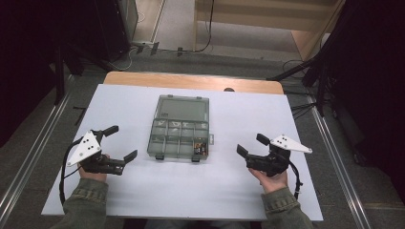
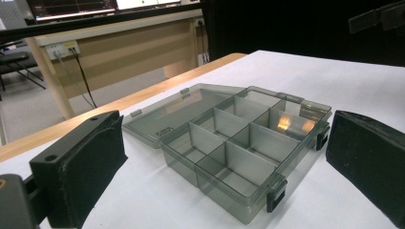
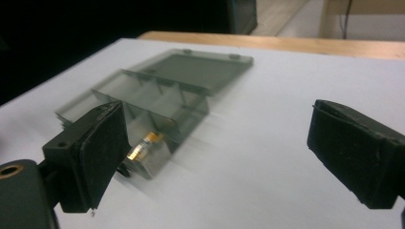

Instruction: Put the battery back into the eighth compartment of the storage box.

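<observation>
Box (image 1: pixel 180 128), smoky clear plastic, lid flat open, compartments.

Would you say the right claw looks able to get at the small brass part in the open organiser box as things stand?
Probably yes. The right claw is open and holds nothing, the box has its lid laid back, and the brass part lies in a near corner compartment on that claw's side, with bare table between. The compartment looks narrow, though.
</observation>
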Motion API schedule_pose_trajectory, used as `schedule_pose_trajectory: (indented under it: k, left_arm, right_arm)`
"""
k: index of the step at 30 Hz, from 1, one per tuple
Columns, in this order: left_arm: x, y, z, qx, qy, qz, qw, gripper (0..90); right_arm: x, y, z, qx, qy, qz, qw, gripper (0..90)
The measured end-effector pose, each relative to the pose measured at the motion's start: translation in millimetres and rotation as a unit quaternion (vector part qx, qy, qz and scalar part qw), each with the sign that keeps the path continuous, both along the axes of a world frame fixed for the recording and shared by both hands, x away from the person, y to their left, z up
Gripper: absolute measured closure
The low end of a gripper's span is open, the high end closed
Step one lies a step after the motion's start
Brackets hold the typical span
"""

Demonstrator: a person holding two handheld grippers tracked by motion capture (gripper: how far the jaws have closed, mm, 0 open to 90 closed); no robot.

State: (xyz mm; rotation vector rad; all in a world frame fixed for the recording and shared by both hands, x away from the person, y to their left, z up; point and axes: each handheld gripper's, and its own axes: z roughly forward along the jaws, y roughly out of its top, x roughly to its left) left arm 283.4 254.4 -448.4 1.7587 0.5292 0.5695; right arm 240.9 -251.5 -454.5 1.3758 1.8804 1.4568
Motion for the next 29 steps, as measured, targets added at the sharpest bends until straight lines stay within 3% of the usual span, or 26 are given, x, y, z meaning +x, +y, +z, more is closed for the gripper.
schedule_pose_trajectory:
  k: [4, 6, 9, 14, 18, 23, 29]
  left_arm:
    - [-0.1, 0.1, 0.1, -0.002, 0.0, 0.001, 1.0, 0.0]
    - [-0.2, 0.0, 0.0, -0.002, 0.0, 0.0, 1.0, 0.0]
    - [-0.2, -0.1, 0.0, -0.002, 0.0, -0.001, 1.0, 0.0]
    - [-0.5, 0.1, -0.1, -0.001, 0.002, -0.001, 1.0, 0.0]
    - [-0.4, 0.0, -0.2, 0.002, 0.002, -0.001, 1.0, 0.0]
    - [-0.6, -1.7, -0.4, 0.001, 0.003, -0.002, 1.0, 0.0]
    - [-1.2, -2.4, -0.5, 0.001, 0.003, -0.003, 1.0, 0.0]
  right_arm:
    - [-7.3, -9.3, -7.9, 0.006, -0.032, -0.023, 0.9992, 9.9]
    - [-9.0, -11.4, -8.9, -0.005, -0.025, -0.023, 0.9994, 9.9]
    - [-14.9, -13.7, -12.2, -0.009, -0.052, -0.036, 0.998, 10.7]
    - [-23.4, -21.1, -13.9, -0.005, -0.066, -0.039, 0.9971, 11.2]
    - [-34.2, -30.0, -19.2, 0.002, -0.096, -0.049, 0.9942, 11.8]
    - [-40.8, -39.3, -26.1, 0.017, -0.105, -0.058, 0.9926, 12.9]
    - [-39.7, -37.3, -27.8, 0.014, -0.098, -0.055, 0.9936, 12.8]
